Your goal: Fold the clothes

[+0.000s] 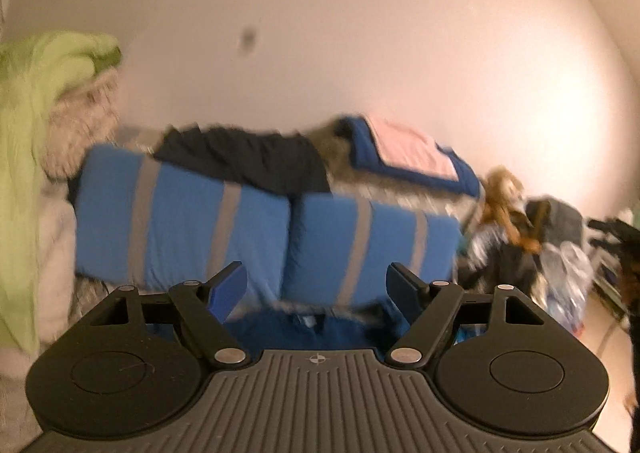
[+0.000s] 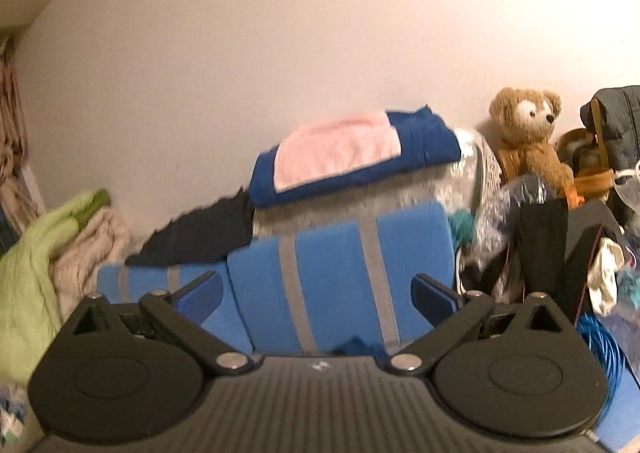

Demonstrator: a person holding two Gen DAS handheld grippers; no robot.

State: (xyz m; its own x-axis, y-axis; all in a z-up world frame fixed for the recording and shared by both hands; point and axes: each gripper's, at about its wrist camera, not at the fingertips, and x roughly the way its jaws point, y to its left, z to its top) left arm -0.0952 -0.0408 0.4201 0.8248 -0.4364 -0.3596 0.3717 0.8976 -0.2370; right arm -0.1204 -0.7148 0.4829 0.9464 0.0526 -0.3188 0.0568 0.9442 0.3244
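1. We hold both tongs raised: left gripper (image 1: 316,285) and right gripper (image 2: 318,293), jaws wide apart, gripping nothing.
2. A blue garment (image 1: 304,327) lies just below the left fingers.
3. Ahead stand striped pillows (image 2: 340,277).
4. We judge lowering and pinching an edge comes next.

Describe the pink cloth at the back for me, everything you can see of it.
The pink cloth is a pale, soft-looking fabric, seemingly folded flat into a rough rectangle. It lies on top of a folded dark blue garment, which shows beyond its edges. That pair sits tilted on a grey fuzzy blanket, close to the wall and behind the blue striped pillows. A teddy bear sits to its right, apart from it. Neither gripper touches it. The left wrist view blurs it.
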